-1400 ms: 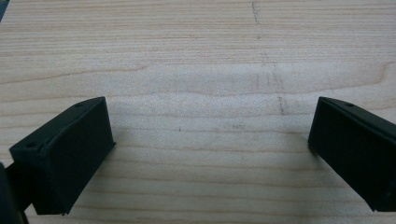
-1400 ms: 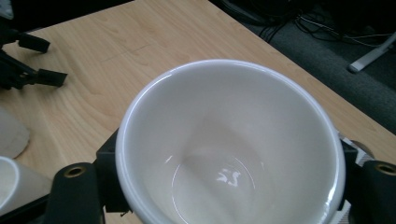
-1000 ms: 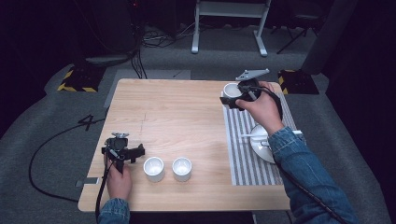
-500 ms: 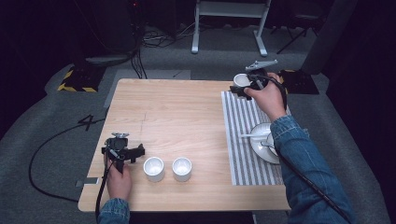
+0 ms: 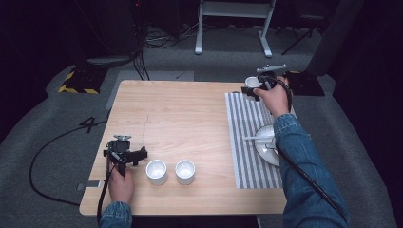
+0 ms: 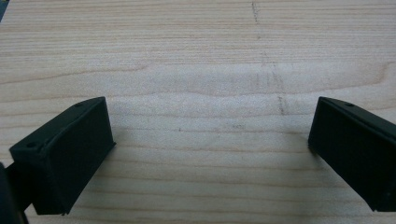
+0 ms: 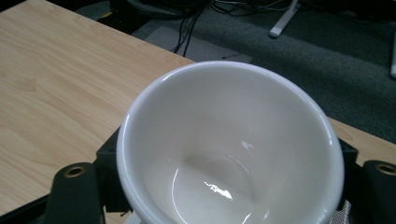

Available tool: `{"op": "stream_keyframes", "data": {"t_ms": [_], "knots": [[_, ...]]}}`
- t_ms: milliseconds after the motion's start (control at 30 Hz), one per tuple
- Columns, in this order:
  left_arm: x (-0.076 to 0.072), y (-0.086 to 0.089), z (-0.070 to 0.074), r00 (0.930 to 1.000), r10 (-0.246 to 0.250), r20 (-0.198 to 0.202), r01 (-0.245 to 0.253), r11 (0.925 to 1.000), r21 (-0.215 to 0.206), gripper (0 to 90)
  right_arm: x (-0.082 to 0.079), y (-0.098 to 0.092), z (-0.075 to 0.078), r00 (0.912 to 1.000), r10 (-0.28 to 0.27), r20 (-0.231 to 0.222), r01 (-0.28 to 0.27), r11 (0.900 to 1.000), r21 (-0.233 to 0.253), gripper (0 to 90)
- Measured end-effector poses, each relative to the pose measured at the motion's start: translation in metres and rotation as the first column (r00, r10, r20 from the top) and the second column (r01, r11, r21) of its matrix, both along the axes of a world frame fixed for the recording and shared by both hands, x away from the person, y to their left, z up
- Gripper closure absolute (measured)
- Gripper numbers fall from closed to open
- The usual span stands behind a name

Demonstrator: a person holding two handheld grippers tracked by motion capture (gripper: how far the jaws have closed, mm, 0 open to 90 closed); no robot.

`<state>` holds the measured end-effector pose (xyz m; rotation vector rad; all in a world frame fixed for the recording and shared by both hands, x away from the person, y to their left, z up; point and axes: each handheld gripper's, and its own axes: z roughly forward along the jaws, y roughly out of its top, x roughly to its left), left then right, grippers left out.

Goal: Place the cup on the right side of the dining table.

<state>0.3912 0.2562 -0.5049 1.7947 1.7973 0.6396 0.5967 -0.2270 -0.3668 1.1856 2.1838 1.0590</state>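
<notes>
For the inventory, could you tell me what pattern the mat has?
Grey and white stripes on the rectangular mat, clearest in the high view.

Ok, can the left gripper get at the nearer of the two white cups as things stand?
Probably yes: the left gripper is open and empty, and the nearer cup stands just beside it on bare table with nothing between.

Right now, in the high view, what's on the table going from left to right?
Left gripper → first white cup → second white cup → striped mat → white plate.
</notes>
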Motion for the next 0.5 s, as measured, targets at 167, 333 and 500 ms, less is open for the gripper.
{"op": "stream_keyframes", "data": {"t_ms": [167,333,500], "knots": [[0.000,0.000,0.000,1.0000,0.000,0.000,0.000,1.0000,0.000,0.1,0.009,-0.006,-0.016,0.9996,-0.025,-0.014,0.025,1.000,-0.013,26.9],[0.000,0.000,0.000,1.0000,0.000,0.000,0.000,1.0000,0.000,0.1,0.015,-0.008,-0.029,0.9988,-0.038,-0.032,0.037,0.999,-0.030,26.9],[0.000,0.000,0.000,1.0000,0.000,0.001,0.000,1.0000,0.000,0.1,0.020,-0.014,-0.040,0.9971,-0.060,-0.045,0.058,0.997,-0.044,26.9]]}}
